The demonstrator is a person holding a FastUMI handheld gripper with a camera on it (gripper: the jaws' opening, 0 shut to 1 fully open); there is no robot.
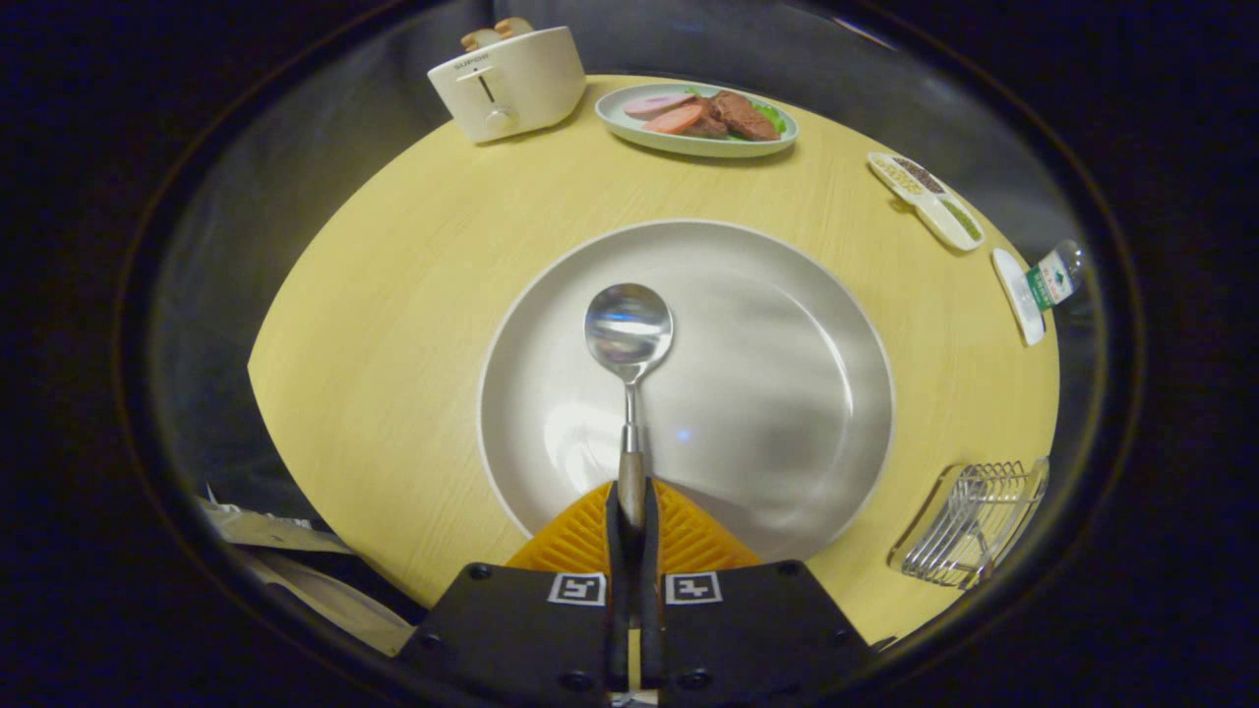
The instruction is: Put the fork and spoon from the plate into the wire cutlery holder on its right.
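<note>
**Spoon gripped above the plate**

My gripper [631, 511] was clamped on the spoon [629, 339] handle, bowl pointing ahead over the plate [787, 393]. The wire cutlery holder [974, 526] sat right (fork unseen) — I'd carry it level, then tip handle-down.

The gripper [630, 531] sits at the bottom centre of the frame. It has two broad, flat, dark housing blocks, each carrying a small square black-and-white marker near its inner top corner. Round screw heads dot the block corners. Ribbed, wedge-shaped pads [689, 536] taper forward from the blocks.
</note>
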